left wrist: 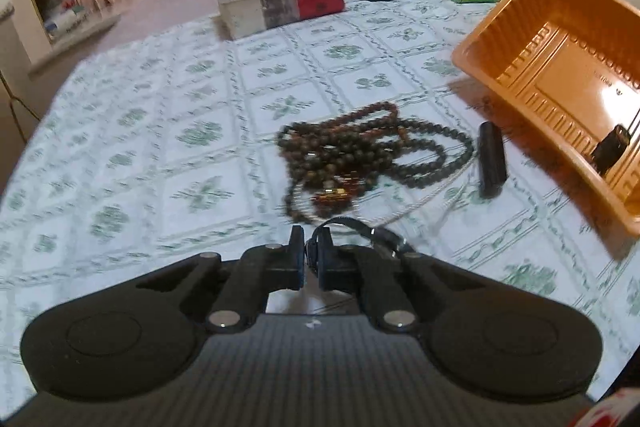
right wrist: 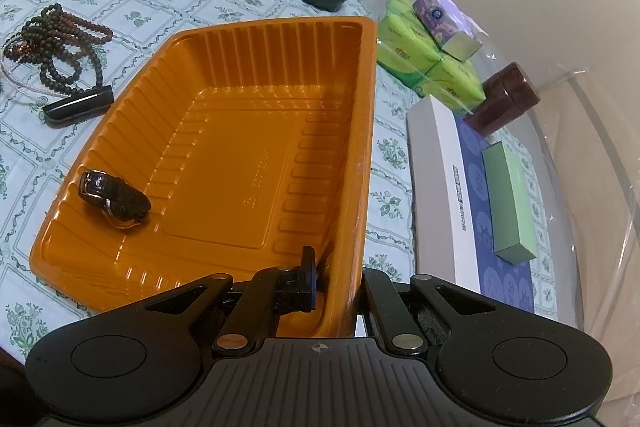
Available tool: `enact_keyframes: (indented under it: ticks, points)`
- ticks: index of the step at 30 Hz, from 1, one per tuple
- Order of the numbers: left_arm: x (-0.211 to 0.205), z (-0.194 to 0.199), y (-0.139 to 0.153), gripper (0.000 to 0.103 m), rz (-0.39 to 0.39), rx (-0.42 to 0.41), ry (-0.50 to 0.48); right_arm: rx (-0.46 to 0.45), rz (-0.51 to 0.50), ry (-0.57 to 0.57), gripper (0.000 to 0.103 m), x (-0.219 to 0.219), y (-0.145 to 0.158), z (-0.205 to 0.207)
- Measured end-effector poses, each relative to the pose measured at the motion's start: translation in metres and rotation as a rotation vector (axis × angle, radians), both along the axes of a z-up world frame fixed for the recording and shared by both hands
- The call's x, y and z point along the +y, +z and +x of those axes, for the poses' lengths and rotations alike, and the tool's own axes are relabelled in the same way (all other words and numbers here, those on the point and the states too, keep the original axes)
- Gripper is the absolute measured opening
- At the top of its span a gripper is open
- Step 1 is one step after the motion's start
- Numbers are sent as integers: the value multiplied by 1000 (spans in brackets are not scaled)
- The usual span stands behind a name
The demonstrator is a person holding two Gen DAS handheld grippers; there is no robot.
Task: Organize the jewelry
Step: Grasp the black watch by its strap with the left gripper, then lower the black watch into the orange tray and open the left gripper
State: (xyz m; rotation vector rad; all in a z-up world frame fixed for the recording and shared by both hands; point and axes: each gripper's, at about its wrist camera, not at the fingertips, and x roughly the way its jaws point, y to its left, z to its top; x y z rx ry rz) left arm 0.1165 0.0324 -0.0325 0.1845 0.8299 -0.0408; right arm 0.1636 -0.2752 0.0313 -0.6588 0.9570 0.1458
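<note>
The left gripper (left wrist: 311, 251) is clenched almost fully on a thin black strap (left wrist: 360, 227), apparently a watch band, pinched near its looped end just above the tablecloth (left wrist: 160, 147). The strap arcs away to the right between the fingers; it looks light, limp and narrow, so it will likely dangle and swing when lifted. A pinch near its middle or at the buckle would probably carry better than one at the tip.

Just beyond the fingertips lies a tangle of beaded necklaces (left wrist: 360, 151) with a thin silver chain (left wrist: 424, 203) looped under them. These should be soft, heavier as a bunch, and prone to snagging one another; taking a thick cluster of strands seems safest. A small black cylinder (left wrist: 491, 163) rests just beside the beads, towards the tray.

The right gripper (right wrist: 336, 275) is clamped on the near wall of the orange tray (right wrist: 240, 75), one finger inside and one outside, holding it tilted near the table's right edge. The plastic looks thin and flexible. A dark watch (right wrist: 114, 199) lies in the tray's near left corner.
</note>
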Motion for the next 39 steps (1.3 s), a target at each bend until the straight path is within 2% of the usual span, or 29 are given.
enact_keyframes:
  ticks: [6,11,18,22,25,30,35,39]
  points:
    - [9,-9,13,6,-24,-16,-6,-2,-1,0,4,0,0,-1]
    - [-6,-11,25,6,-63,-38,-58,-3,0,0,4,0,0,-1]
    - [-55,1,39,6,-190,-56,-190,-3,0,0,4,0,1,-1]
    - [-93,6,46,6,-233,-50,-317,-2,2,0,4,0,0,-2]
    - [-121,11,43,6,-230,-36,-398,-3,5,2,4,1,2,-2]
    - [-151,22,33,6,-241,-13,-459,-7,11,8,4,1,3,-1]
    - [-167,35,25,6,-307,13,-478,-8,17,8,4,-1,3,0]
    - [-177,46,20,6,-299,4,-453,-9,21,7,4,-1,2,1]
